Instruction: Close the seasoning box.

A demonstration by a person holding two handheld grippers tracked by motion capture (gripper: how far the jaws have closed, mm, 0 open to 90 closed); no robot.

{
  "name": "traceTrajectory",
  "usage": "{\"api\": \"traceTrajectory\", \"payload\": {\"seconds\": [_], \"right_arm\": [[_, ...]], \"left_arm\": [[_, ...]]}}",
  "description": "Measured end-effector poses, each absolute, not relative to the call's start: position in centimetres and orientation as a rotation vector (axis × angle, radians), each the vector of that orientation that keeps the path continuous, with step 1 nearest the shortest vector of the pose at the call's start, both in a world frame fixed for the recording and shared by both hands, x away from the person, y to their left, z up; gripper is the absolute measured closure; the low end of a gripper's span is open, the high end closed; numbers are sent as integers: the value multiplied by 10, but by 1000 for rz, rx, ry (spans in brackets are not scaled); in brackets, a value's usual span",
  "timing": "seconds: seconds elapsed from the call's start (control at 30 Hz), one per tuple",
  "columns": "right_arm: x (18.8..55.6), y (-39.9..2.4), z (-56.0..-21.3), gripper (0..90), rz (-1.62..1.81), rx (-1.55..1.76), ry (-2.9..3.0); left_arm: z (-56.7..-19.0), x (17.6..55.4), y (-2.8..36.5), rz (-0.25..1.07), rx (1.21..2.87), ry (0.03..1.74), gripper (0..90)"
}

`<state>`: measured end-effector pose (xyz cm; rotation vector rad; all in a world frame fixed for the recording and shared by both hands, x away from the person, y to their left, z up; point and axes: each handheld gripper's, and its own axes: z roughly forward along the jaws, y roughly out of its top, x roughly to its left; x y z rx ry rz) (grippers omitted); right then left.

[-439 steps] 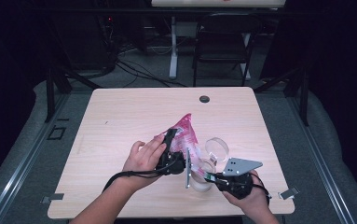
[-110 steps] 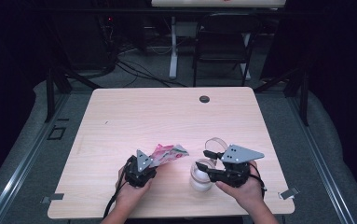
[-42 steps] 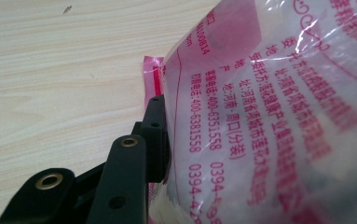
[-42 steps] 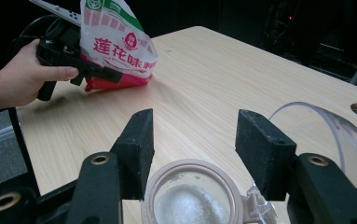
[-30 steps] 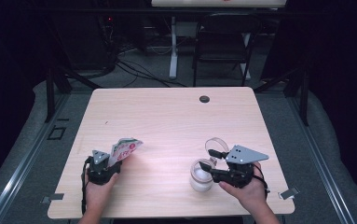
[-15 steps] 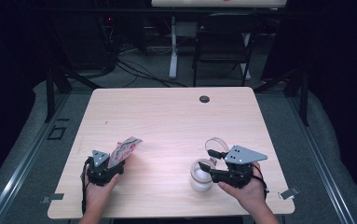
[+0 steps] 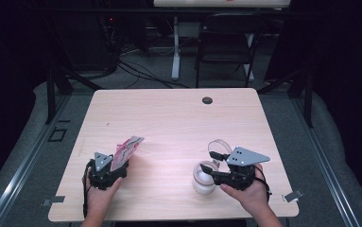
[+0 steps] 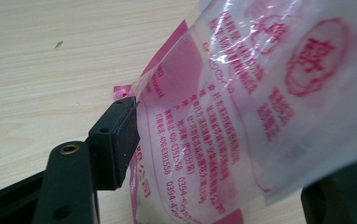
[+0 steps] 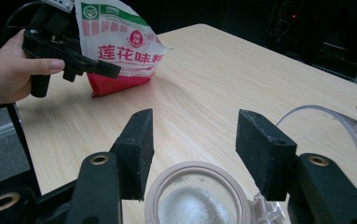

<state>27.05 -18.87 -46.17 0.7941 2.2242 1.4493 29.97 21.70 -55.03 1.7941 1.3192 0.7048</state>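
A pink-and-white printed bag (image 7: 127,149) stands on the table's front left. My left gripper (image 7: 119,164) is around its lower part. In the left gripper view the bag (image 8: 260,93) sits between the spread jaws of that gripper (image 8: 227,149), which have just been opening, so it is open. A jar of white powder (image 7: 202,182) stands at the front right. My right gripper (image 7: 208,173) is open at the jar's rim. In the right gripper view the jar (image 9: 197,205) lies low between the parted jaws of the right gripper (image 9: 192,135), and the bag (image 9: 120,46) shows farther off.
The jar's clear lid (image 7: 219,146) lies just behind the jar, and also shows as the lid (image 9: 334,126) at the right. The wooden table (image 7: 169,123) has a round cable hole (image 7: 207,100) near its far edge. A chair (image 7: 226,38) stands beyond.
The left hand has carried the bag from beside the jar to the front left. Over the last second neither the bag nor the hands visibly shift.
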Motion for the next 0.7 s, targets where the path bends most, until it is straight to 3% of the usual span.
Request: {"api": "traceTrajectory", "payload": {"seconds": [0.7], "right_arm": [[268,-193,-456,468,1440,802,2212]], "left_arm": [[-531,280,193,719,1833,1162,294]]}}
